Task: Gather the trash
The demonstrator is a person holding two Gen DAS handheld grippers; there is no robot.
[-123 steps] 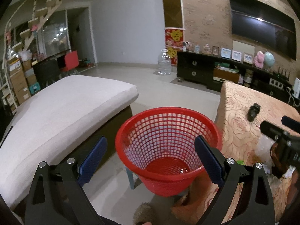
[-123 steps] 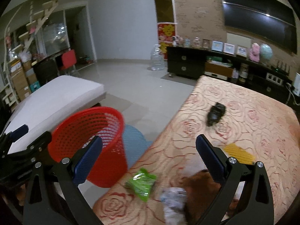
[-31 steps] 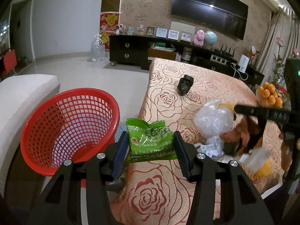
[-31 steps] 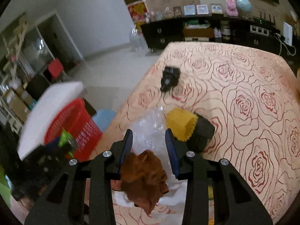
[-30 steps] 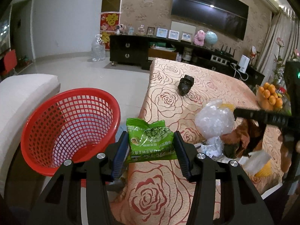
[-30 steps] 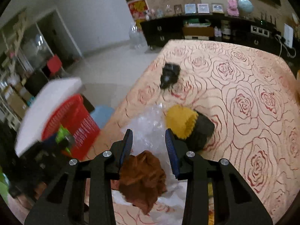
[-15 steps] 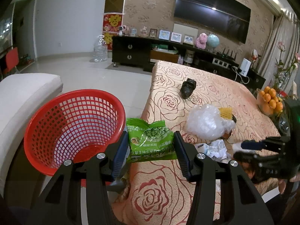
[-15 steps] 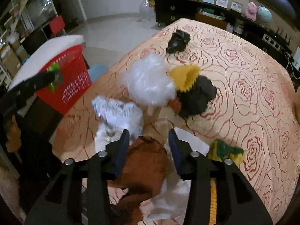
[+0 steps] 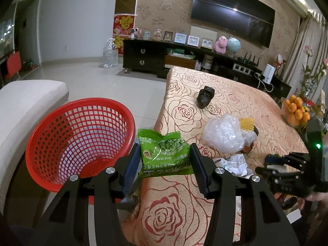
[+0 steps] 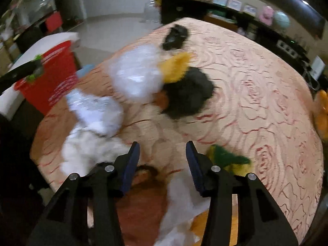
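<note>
My left gripper (image 9: 164, 160) is shut on a green snack packet (image 9: 164, 153) and holds it above the table edge, just right of the red mesh basket (image 9: 61, 164). My right gripper (image 10: 163, 160) has its jaws apart, with no trash clearly between the pads; the view is blurred. A brown crumpled piece (image 10: 139, 205) lies under it beside white wrappers (image 10: 178, 203). In the left wrist view the right gripper (image 9: 266, 164) shows at the right over the table. A clear plastic bag (image 9: 223, 133), crumpled paper (image 9: 235, 164), a yellow piece (image 9: 246, 123) and a black wad (image 10: 188, 94) lie on the table.
The table has a rose-pattern cloth (image 9: 225, 94). A dark object (image 9: 206, 96) lies farther back on it and a bowl of oranges (image 9: 295, 110) stands at its right edge. A white cushioned bench (image 9: 24, 102) is left of the basket. A green-yellow scrap (image 10: 227, 160) lies near my right gripper.
My right gripper has swung and dropped lower over the table; the brown piece that sat between its jaws now lies lower, under the fingers. The left gripper still holds the green packet, nearly unmoved.
</note>
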